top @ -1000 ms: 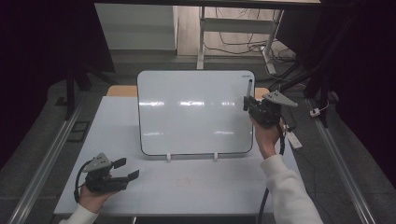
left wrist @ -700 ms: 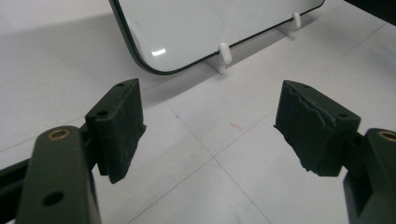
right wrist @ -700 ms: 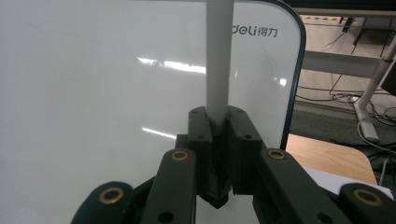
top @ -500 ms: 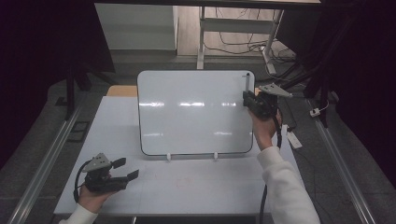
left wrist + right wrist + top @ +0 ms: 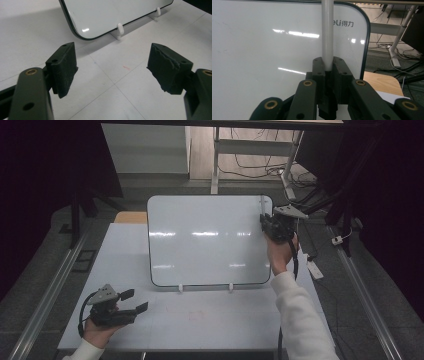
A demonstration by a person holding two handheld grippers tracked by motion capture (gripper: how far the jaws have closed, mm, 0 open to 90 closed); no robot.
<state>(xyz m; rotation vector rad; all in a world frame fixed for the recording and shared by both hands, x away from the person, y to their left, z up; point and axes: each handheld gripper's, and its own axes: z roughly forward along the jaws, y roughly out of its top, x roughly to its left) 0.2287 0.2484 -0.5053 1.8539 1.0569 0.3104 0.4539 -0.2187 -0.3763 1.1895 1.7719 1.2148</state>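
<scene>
Right tongs pinch a white pen at the whiteboard

High view: the right tongs (image 5: 266, 222) hold the pen (image 5: 262, 205) at the whiteboard's (image 5: 207, 240) 2 o'clock corner; the left tongs (image 5: 135, 301) rest at the desk's (image 5: 210, 315) 7 o'clock. Left gripper view: tongs spread wide over the desk. Right gripper view: tongs pressed on the pen (image 5: 327, 35).

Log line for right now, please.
right gripper: shut on marker | at whiteboard top-right | left gripper: open, idle

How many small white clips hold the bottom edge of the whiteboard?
2: left small white plastic clip and right small white plastic clip, under the glossy rectangular whiteboard. No others appear.
</scene>
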